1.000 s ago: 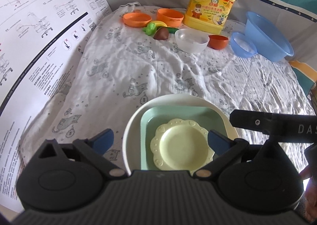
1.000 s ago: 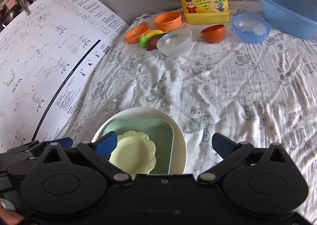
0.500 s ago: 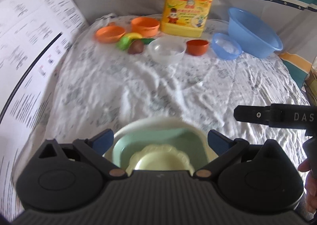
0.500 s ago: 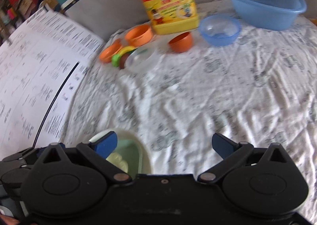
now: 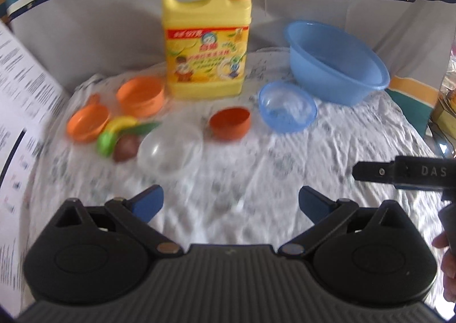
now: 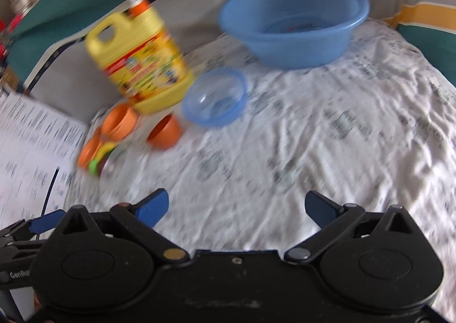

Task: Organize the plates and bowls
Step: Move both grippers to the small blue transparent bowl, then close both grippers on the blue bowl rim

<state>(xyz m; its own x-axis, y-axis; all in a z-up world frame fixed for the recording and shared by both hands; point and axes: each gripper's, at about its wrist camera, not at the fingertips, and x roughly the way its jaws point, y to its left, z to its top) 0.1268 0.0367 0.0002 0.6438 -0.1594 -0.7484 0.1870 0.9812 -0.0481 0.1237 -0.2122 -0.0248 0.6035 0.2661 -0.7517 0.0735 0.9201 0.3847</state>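
Note:
Both views are blurred by motion. My left gripper (image 5: 230,203) is open over bare cloth, nothing between its blue-tipped fingers. Ahead of it lie a clear bowl (image 5: 170,149), a dark orange cup (image 5: 230,123), a small blue bowl (image 5: 287,106), an orange bowl (image 5: 141,95) and an orange dish (image 5: 88,123). My right gripper (image 6: 236,209) is open and empty too, facing the small blue bowl (image 6: 215,98), the dark orange cup (image 6: 164,132) and the orange bowl (image 6: 119,122). The stacked plates are out of both views.
A yellow detergent jug (image 5: 206,41) stands at the back, a large blue basin (image 5: 336,62) to its right. Toy fruit (image 5: 119,138) lies by the orange dish. A printed white sheet (image 5: 20,100) borders the left side. The white patterned cloth (image 6: 327,138) covers the surface.
Both grippers tilted up and away from the stacked plates, which dropped out of view. The far bowls, jug and basin now fill the frames; the right view swung rightward.

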